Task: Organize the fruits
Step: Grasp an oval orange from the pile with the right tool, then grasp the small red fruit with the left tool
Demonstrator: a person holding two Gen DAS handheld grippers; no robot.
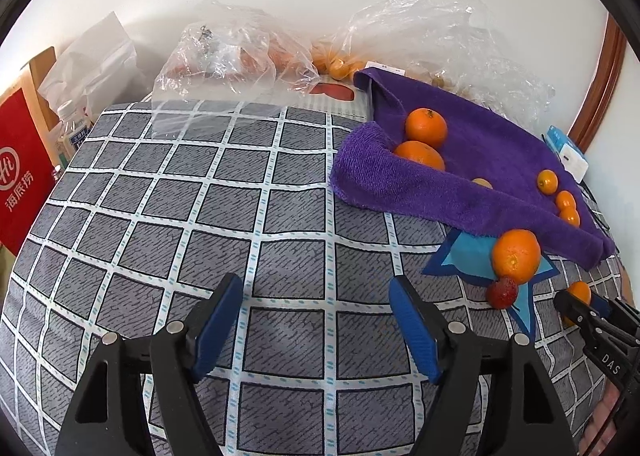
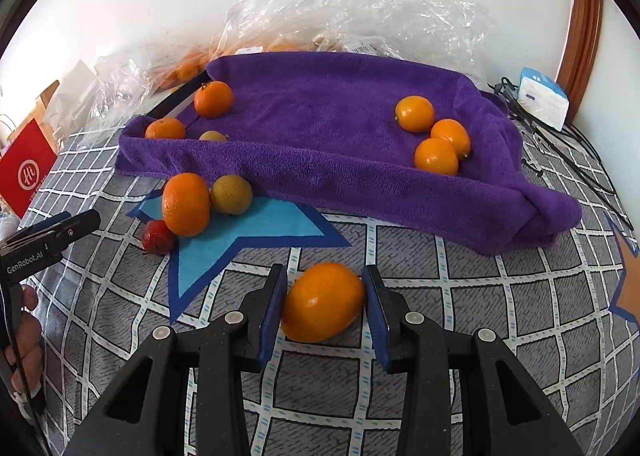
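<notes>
Fluffy purple towel, crinkly clear plastic bags

At the left edge we see a red paper bag with a white logo, a clear plastic bottle beside it. At the right edge a white-and-blue box sits beside black cables and brown wooden trim.

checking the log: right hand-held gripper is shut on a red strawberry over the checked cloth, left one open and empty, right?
Not quite. The right hand-held gripper is shut on a small oval orange fruit, not the red strawberry, which lies by the blue star patch; the right wrist view shows it. The left hand-held gripper is open and empty.
</notes>
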